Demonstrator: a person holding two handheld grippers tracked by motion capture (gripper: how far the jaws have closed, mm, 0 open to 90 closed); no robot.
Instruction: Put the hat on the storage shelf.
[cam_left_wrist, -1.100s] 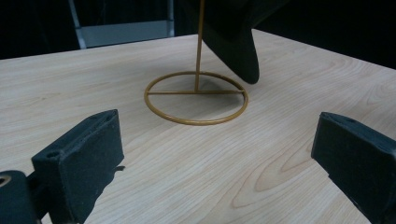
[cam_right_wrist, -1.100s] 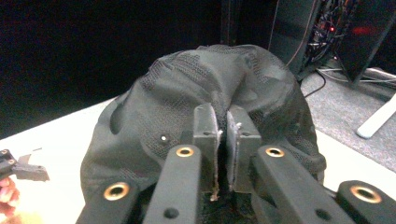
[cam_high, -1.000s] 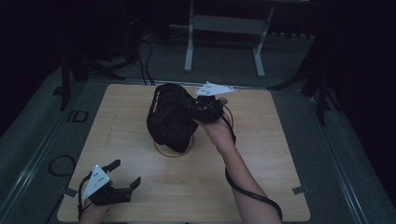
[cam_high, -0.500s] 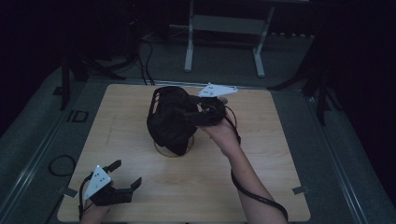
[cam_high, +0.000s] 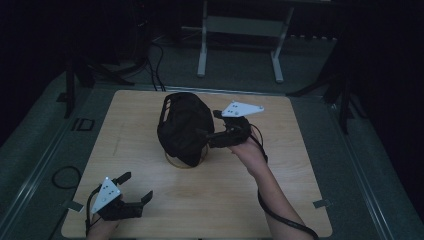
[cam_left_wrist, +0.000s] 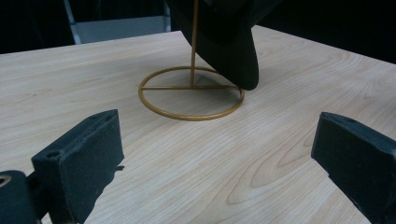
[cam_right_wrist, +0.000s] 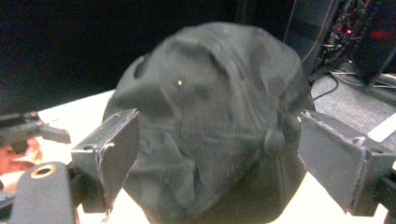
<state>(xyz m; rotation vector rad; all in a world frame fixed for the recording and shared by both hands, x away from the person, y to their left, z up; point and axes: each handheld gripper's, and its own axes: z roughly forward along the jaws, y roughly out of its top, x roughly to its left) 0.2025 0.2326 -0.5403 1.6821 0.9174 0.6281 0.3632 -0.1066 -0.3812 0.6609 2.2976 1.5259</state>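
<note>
A black cap (cam_high: 182, 127) hangs on a thin gold wire stand whose ring base (cam_high: 185, 162) rests on the middle of the wooden table (cam_high: 300, 175). My right gripper (cam_high: 210, 129) is open, level with the cap's right side. In the right gripper view the cap (cam_right_wrist: 210, 130) sits just ahead between the wide-spread jaws (cam_right_wrist: 219, 140); I cannot tell whether they touch it. My left gripper (cam_high: 136, 186) rests open near the table's front left corner. In the left gripper view its jaws (cam_left_wrist: 219, 149) face the ring base (cam_left_wrist: 191, 93) and the cap's brim (cam_left_wrist: 233, 46).
Bare wood lies all around the stand. Beyond the table's far edge stand a white metal frame (cam_high: 240, 40), cables on the floor (cam_high: 155, 60) and dark equipment. The right gripper's cable (cam_high: 280, 220) trails along the forearm.
My right gripper has drawn back slightly from the cap, toward the right and the near side. The cap stays on its stand, and the left gripper has not moved.
</note>
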